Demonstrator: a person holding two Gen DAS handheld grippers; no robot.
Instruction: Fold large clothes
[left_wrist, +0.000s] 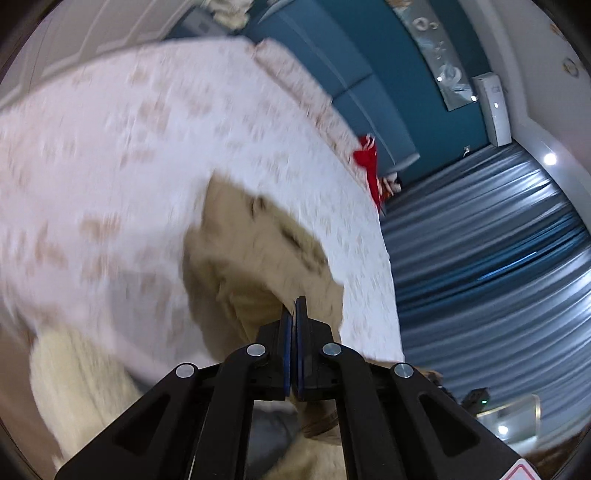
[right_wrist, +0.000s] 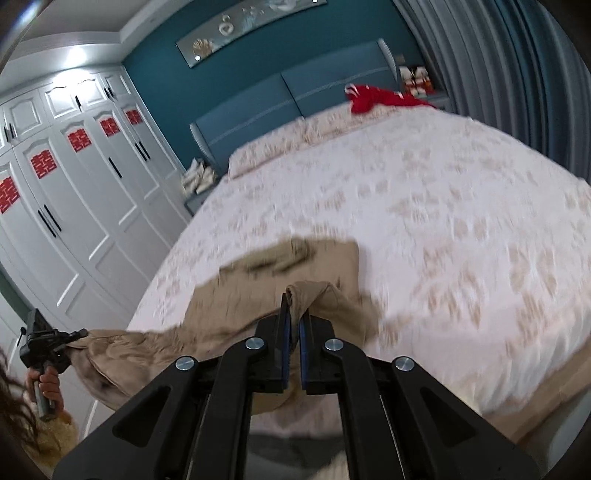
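A tan garment (right_wrist: 258, 295) lies partly on the bed, its near edge lifted and stretched between both grippers. My right gripper (right_wrist: 295, 308) is shut on a bunched fold of it that bulges past the fingertips. In the right wrist view my left gripper (right_wrist: 75, 336) is off the bed's left side, held by a hand (right_wrist: 46, 384), and pinches the garment's other end. In the left wrist view the left gripper (left_wrist: 294, 306) has its pads together, with the tan garment (left_wrist: 255, 251) hanging below and ahead. Both views are blurred.
The bed (right_wrist: 424, 206) has a white cover with a beige pattern and a blue headboard (right_wrist: 295, 92). A red cloth (right_wrist: 380, 96) lies near the pillows. White wardrobe doors (right_wrist: 74, 192) stand to the left, grey-blue curtains (left_wrist: 498, 258) on the other side.
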